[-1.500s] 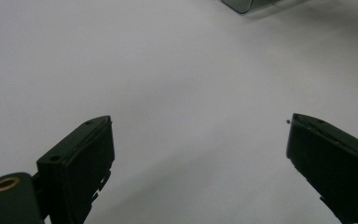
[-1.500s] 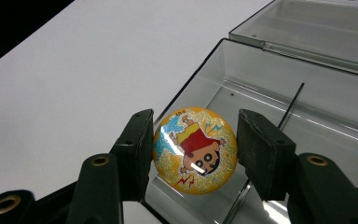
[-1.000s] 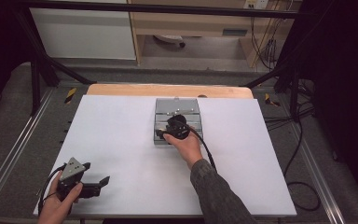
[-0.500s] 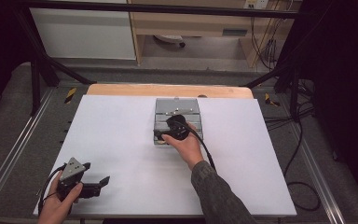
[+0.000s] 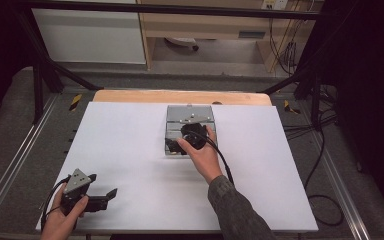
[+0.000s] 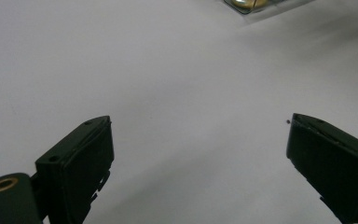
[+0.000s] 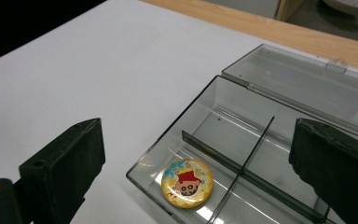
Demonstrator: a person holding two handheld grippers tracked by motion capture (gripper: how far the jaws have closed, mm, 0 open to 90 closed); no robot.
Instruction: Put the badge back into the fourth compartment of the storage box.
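both claws spread: right claw (image 7: 196, 154) over box (image 7: 223, 84) edge, left claw (image 6: 200, 158) over bare table (image 5: 130, 145).

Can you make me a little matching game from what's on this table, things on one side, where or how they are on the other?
Things:
1. round badge
2. box lid
3. left gripper
4. right gripper

Descriptions:
A. folded back, lying open
B. over the clear box
C. near the table's front left corner
D. in a box compartment

Pairs: 1-D, 2-A, 3-C, 4-B
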